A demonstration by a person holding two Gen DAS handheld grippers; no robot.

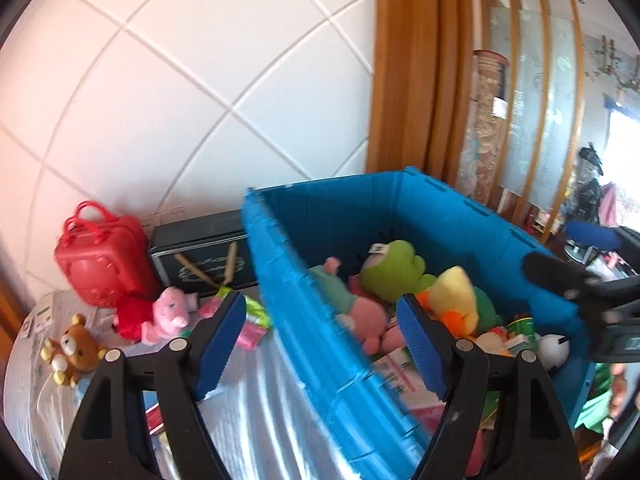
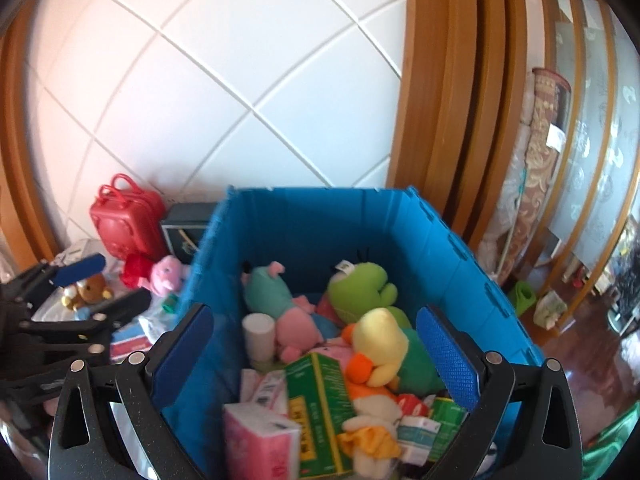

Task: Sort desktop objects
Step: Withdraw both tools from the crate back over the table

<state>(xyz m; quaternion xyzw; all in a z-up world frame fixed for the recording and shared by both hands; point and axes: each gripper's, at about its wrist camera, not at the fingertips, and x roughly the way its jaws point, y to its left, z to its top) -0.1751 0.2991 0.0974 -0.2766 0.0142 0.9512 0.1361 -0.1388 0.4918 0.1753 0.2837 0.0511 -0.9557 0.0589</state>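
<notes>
- Soft plush toys, among them a green frog (image 2: pixel 362 286) and a yellow duck (image 2: pixel 378 346), lie heaped inside the blue plastic crate (image 2: pixel 460 264) with small cartons.
- Left gripper (image 1: pixel 320 346) is spread apart, empty, straddling the crate's near wall.
- Right gripper (image 2: pixel 316 354) gapes wide above the heap, grasping nothing.
- Brown bear plush (image 1: pixel 74 350), pink plush (image 1: pixel 168 314) and red toy suitcase (image 1: pixel 100 260) sit on the silvery worktop (image 1: pixel 260 412) left of the crate.

A blue crate (image 2: pixel 460 256) holds a green frog plush (image 2: pixel 360 286), a yellow duck plush with an orange bill (image 2: pixel 378 346), a dark green box with yellow lettering (image 2: pixel 320 400) and a pink tissue pack (image 2: pixel 260 440). Beside it are a red toy suitcase (image 1: pixel 96 260), a pink plush (image 1: pixel 168 312) and a brown bear (image 1: pixel 76 346), before a white wall with diagonal grooves (image 1: pixel 200 80).
</notes>
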